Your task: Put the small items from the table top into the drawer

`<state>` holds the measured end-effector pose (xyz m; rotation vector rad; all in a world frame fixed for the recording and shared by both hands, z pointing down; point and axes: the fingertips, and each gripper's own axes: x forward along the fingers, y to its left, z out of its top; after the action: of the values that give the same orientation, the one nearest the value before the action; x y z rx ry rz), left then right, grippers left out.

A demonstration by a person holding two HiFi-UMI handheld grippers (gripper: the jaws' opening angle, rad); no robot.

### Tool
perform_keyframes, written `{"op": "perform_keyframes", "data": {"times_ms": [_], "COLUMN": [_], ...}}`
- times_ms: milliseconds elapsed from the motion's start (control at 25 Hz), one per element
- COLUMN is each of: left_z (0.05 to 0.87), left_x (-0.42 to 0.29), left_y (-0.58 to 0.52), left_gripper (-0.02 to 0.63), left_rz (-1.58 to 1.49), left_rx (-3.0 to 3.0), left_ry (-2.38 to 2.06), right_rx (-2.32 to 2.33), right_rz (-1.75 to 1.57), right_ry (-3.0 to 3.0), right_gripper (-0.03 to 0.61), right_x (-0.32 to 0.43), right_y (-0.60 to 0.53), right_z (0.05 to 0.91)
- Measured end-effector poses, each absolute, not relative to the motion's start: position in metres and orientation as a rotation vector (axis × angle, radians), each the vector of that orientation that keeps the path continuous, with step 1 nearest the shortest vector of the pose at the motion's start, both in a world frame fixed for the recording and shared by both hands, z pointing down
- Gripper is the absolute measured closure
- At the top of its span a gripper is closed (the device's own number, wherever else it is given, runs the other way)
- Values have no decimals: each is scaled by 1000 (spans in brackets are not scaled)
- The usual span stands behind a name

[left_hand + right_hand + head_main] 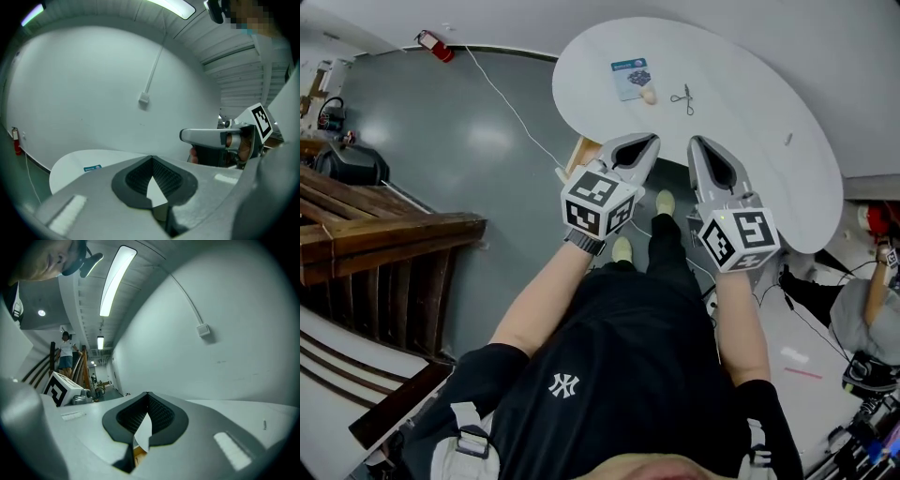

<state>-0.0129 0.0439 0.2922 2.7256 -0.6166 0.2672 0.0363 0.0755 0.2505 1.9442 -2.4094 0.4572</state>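
1. The card [630,77], a pale round item [649,95] and what looked like small scissors [682,97] lay close together on the far part of the table [750,112]. A reach for one could knock its neighbour, and the round item would probably roll towards the edge.
2. The card lay flat, so jaws coming straight down would likely slide over it instead of gripping it.
3. A wooden edge [581,153] showed under the table's near-left rim, probably the drawer. I could not tell how far open it was, and an item released too early would drop to the floor.
4. A tiny object [787,139] sat well apart on the right and could easily be missed.
5. The left gripper [649,141] hung over the near rim with its tips meeting. It held nothing and touched nothing.
6. The right gripper [701,142] hung just beside it, its jaws likewise together and empty. All the items were well ahead of both.
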Motion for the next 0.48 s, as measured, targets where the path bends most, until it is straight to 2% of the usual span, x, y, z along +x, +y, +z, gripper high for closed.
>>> {"op": "perform_keyframes", "data": {"times_ms": [480], "left_z": [358], "left_x": [45], "left_y": [-61], "left_gripper": [607], "left_rz": [427], "left_rx": [2672], "left_ry": [-781], "right_rx": [1699], "right_rz": [526], "right_ry": [-2497], "right_gripper": [555], "right_x": [91], "right_y": [-44], "right_z": [306]}}
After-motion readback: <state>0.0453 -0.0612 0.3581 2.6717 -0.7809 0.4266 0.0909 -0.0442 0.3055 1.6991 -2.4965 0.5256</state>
